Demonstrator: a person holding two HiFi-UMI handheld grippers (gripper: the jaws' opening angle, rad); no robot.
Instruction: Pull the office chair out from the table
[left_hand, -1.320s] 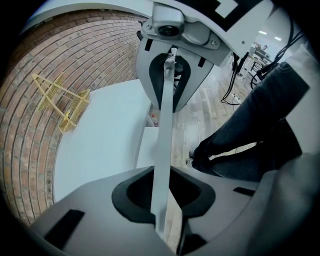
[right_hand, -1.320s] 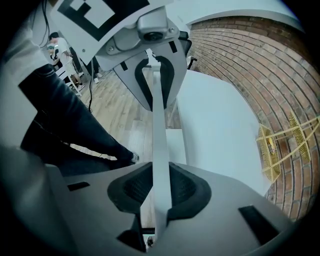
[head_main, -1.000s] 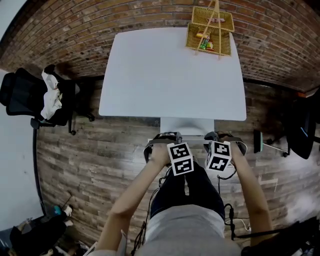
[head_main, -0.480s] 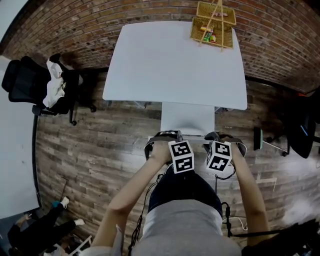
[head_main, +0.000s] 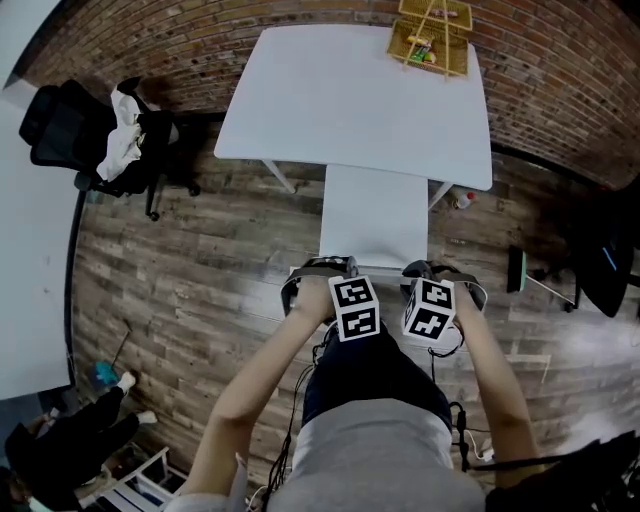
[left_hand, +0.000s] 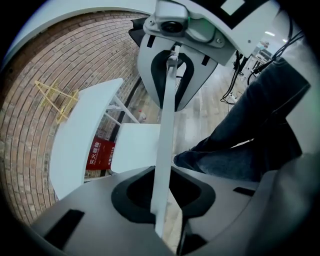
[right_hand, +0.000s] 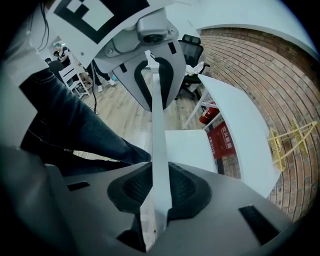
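Office chair (head_main: 373, 215): white, seat mostly out from under table (head_main: 300, 110). L gripper (left_hand: 162, 197) + R gripper (right_hand: 157, 192): 2 jaw pairs pinching backrest (left_hand: 167, 125) edge.

Table (head_main: 350, 100) stood against the brick wall (head_main: 560, 70), with a basket rack (head_main: 432, 40) on its far right corner. Office chair (head_main: 373, 215) sat before the table, seat meeting the near edge. Left gripper (head_main: 318, 272) and right gripper (head_main: 440, 272) were side by side, clamped on its backrest. Second chair (head_main: 70, 130) stood well left of the table, a cloth (head_main: 120, 135) draped on it. Another table (head_main: 30, 250) lay at far left.
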